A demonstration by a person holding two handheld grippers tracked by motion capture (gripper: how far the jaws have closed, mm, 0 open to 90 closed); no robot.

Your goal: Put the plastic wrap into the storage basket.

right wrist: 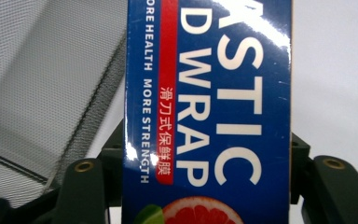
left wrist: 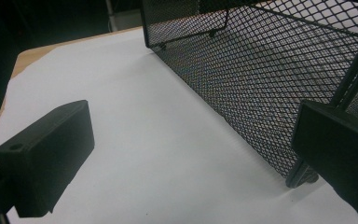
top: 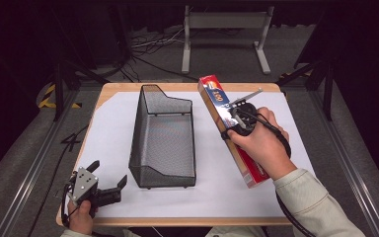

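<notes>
Blue wrap box between tool jaws

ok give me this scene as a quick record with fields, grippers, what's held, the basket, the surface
right gripper: shut on the plastic wrap box, jaws on its long sides
plastic wrap box: long, blue and red, held right of the basket, apart from it
left gripper: open, nothing between its jaws, at the table's near left corner
wire mesh basket: black, nothing in it, standing mid-table
surface: white sheet over a wooden table
</notes>
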